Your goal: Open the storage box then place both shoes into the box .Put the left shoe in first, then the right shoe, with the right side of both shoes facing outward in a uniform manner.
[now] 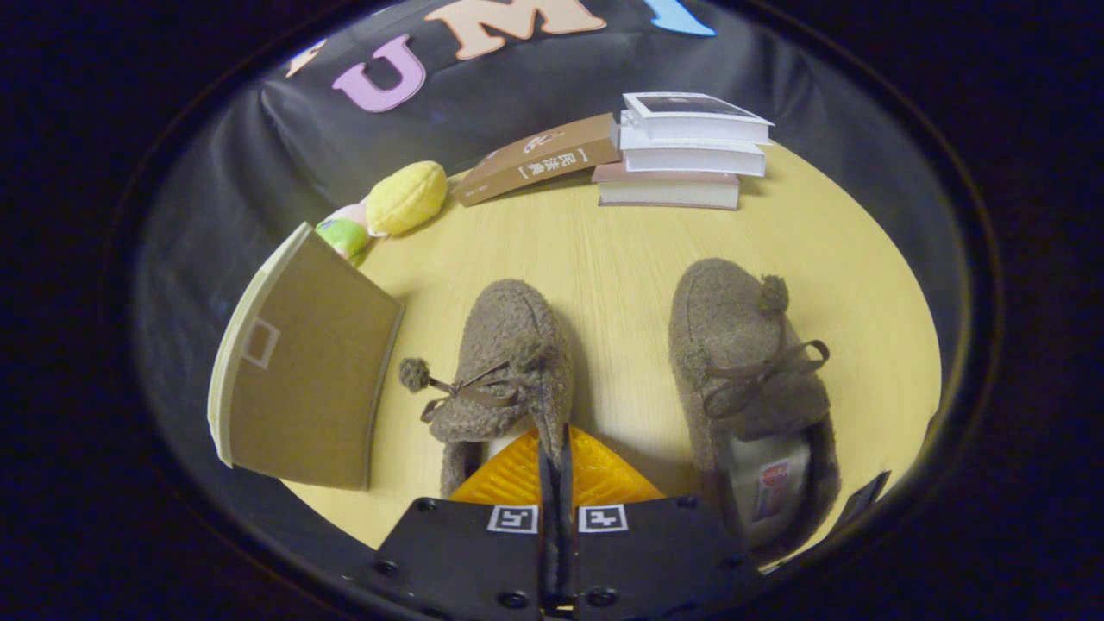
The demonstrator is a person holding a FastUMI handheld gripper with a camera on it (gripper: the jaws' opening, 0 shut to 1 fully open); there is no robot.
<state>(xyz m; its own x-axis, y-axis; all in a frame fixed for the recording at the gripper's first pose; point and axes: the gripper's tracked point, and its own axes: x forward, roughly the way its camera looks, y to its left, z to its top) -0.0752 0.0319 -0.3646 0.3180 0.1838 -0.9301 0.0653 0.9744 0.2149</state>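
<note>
Two fuzzy brown slippers with pom-pom laces lie toes away from me on the pale wooden table (621,241). The left-hand shoe (504,345) is just ahead of my fingers, and my gripper (553,438) is shut on the inner edge of its collar near the heel. The right-hand shoe (733,345) lies apart, to the right of the fingers, its insole label showing. The storage box (302,379), brown card with a cream edge and a small label frame, stands to the left of the held shoe. I cannot tell whether its lid is open.
A stack of three books (686,151) sits at the far side of the table, with a brown book (539,159) leaning against it. A yellow plush toy (405,197) and a green-pink one (343,235) lie behind the box. Bare table separates the shoes.
</note>
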